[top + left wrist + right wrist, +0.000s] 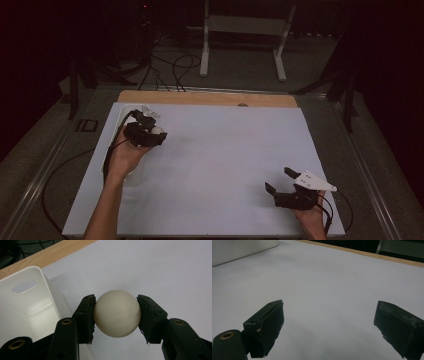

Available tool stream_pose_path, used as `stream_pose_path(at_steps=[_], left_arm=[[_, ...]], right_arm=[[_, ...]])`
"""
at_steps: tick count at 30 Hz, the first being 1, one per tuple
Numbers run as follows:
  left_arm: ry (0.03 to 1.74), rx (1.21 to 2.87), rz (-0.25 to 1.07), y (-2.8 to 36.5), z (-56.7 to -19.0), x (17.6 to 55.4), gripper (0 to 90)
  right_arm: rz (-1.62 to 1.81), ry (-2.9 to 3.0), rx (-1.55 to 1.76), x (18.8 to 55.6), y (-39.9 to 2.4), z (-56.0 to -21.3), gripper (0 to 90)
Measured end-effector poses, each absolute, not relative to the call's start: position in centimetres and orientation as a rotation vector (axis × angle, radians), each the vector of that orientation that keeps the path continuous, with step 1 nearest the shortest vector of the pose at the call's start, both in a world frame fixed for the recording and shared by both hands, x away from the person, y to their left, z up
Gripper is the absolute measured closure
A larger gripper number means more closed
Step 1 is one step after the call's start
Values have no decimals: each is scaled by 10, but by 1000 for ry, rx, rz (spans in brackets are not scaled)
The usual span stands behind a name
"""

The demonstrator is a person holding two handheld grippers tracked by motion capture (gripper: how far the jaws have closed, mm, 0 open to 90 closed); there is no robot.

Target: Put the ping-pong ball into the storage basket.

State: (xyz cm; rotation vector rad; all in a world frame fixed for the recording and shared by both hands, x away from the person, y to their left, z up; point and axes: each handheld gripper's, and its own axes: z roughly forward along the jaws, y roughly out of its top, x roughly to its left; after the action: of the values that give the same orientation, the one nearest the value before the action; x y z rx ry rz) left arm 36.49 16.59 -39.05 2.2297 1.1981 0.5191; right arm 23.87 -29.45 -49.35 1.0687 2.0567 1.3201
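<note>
A cream-white ball (117, 313) sits squeezed between the two black pads of my left gripper (116, 315), held above the white table cover just beside a white bin (22, 302). From the high view the left gripper (156, 134) hovers at the table's left, the ball (158, 130) peeking out at its tip. My right gripper (279, 180) rests near the front right corner, jaws spread wide with nothing between them; in the right gripper view its pads (268, 322) frame bare table.
The white bin (137, 172) lies along the left side under the left hand. A wooden table edge (210, 98) runs along the back. Cables and a white stand (245, 30) are on the floor behind the table.
</note>
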Motion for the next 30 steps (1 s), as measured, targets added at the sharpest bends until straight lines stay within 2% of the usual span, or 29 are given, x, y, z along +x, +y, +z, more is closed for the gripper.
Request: stream_pose_path(at_steps=[30], left_arm=[[1245,2202,534,180,-388,365,508]], right_arm=[[1320,2057,1070,239,-294,-494,88]])
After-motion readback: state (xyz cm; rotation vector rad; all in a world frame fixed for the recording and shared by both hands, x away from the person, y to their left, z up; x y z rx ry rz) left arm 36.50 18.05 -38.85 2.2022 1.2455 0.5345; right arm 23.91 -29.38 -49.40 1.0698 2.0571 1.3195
